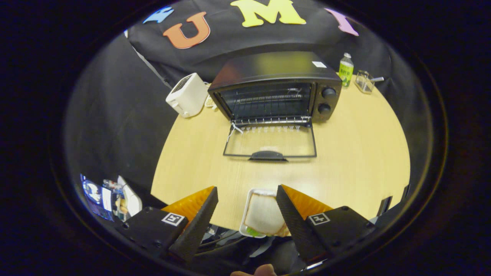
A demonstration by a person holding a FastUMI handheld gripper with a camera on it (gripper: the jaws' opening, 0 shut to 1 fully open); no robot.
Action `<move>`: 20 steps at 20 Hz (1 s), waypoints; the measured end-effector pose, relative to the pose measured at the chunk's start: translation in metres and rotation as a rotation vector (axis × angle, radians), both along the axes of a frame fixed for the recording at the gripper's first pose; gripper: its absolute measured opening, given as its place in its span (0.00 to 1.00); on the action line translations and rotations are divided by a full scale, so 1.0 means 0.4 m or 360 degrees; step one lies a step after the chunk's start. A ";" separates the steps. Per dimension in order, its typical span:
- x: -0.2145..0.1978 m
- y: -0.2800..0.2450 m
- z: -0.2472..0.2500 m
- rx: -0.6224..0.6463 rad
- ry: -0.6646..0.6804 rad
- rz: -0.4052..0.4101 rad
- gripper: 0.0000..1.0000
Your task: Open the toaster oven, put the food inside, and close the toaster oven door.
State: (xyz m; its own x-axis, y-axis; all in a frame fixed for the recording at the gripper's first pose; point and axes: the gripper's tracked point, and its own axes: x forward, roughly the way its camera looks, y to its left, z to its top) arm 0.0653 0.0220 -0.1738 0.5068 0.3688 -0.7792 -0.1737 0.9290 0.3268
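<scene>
Gripper view looks down my tongs (247,199) toward the toaster oven (276,90), which stands near the far edge of the table (356,153). Its glass door (270,142) is already dropped flat toward me, handle (267,155) nearest, and the wire rack (268,103) inside looks bare.

My tongs are spread wide and holding nothing. Between their tips, at the near edge of the table, sits the food: a sandwich (264,212) in a shallow white tray (255,193). The right finger (289,214) overlaps the tray's side from here; I cannot tell whether it touches.

I judge the sandwich light and soft. The bread would dent or fold if I squeezed it, and the filling, with a bit of green at the near corner, could slide out. The tray looks thin and probably flexes, but it is the stiffer part, so I would take it by its two long rims, closing gently, and keep it level while carrying it over the open door to the rack. The rim is likely smooth, so a slip is my main worry.

Left of the oven stands a white toaster (187,95); at the far right corner are a bottle (346,71) and a glass cup (364,81), well clear of my path.
</scene>
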 end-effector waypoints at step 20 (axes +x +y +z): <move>-0.055 -0.069 -0.258 0.0578 0.0817 0.0092 0.89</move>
State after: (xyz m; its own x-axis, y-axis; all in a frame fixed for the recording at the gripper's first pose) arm 0.0434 -0.0056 -0.2770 0.0731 0.6712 -0.7377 0.0426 0.7369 0.6747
